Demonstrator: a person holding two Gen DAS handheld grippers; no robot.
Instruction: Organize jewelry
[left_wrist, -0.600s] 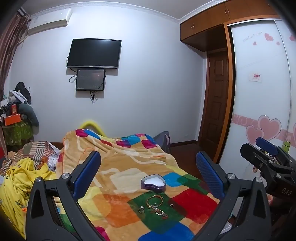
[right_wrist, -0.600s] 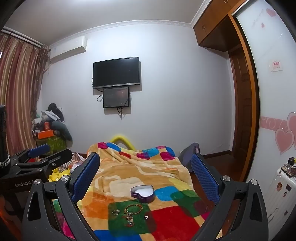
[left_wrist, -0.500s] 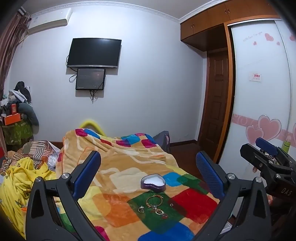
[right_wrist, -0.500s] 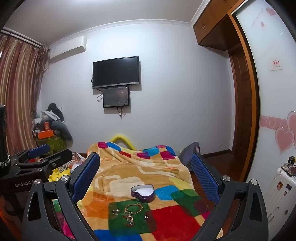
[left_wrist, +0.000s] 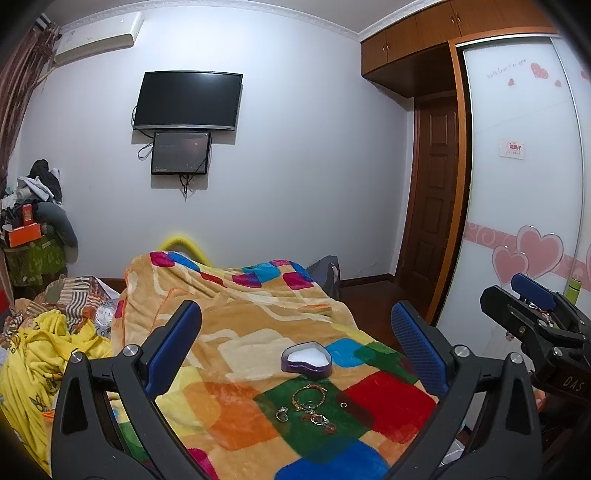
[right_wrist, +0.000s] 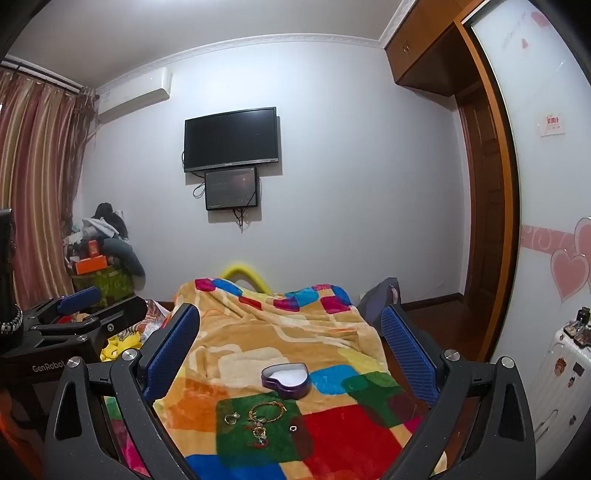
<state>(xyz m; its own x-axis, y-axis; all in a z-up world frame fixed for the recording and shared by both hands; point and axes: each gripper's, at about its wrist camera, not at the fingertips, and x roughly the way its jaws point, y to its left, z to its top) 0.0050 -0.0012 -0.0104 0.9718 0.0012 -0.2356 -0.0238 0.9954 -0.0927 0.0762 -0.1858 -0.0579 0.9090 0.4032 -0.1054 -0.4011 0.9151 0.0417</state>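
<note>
**Two grippers held wide above the jewelry on the bed**

Both grippers hang side by side over the near end of the patchwork blanket (left_wrist: 258, 325), aimed almost level with a slight downward tilt. The left gripper (left_wrist: 295, 343) has its jaws spread fully apart, nothing between the blue pads; the right gripper (right_wrist: 291, 347) is likewise released and empty. Each shows at the edge of the other's view.

Ahead of them lies the purple heart-shaped box (left_wrist: 306, 360), open, white inside. Just nearer, on the green patch, sit a gold bracelet (left_wrist: 308, 397), a silver ring (left_wrist: 282, 414) to its left, a small ring (left_wrist: 343, 404) to its right, and a charm piece (left_wrist: 321, 421) nearest.

Compared with half a second ago, nothing has shifted: hands and jewelry stay put.
</note>
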